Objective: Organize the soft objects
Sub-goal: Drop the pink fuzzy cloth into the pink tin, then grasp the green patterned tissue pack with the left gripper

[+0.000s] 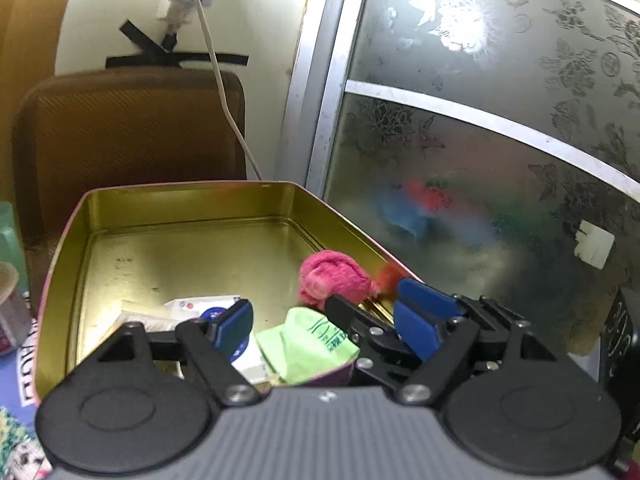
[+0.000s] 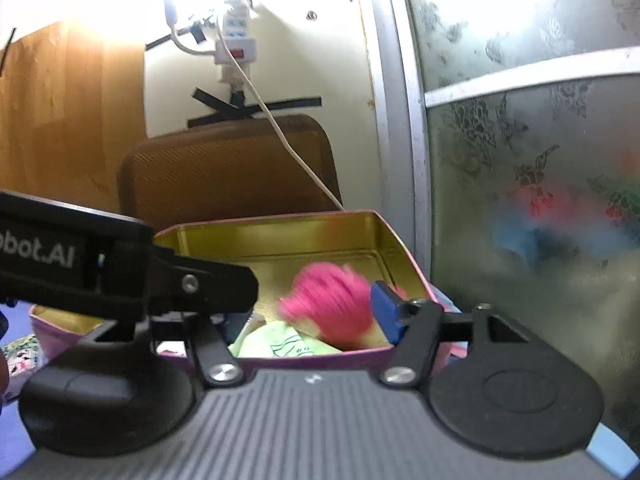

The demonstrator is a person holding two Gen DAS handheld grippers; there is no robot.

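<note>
A gold-lined pink tin box (image 1: 192,216) stands open ahead of both grippers. In it lie a pink fluffy ball (image 1: 334,278), a folded light green cloth (image 1: 308,346) and white packets (image 1: 200,306). My left gripper (image 1: 324,326) is open over the near end of the box, above the green cloth. In the right wrist view the pink ball (image 2: 332,304) is blurred, just left of the right blue pad (image 2: 386,310). My right gripper (image 2: 312,316) is open over the box (image 2: 280,236); its left finger is hidden behind the left gripper's black body (image 2: 120,264). The green cloth (image 2: 280,342) lies below.
A brown chair back (image 1: 128,136) stands behind the box. A frosted patterned glass door (image 1: 500,140) with a metal frame is at the right. A power strip (image 2: 236,44) with a white cable hangs on the wall. A plastic cup (image 1: 10,308) stands at the left.
</note>
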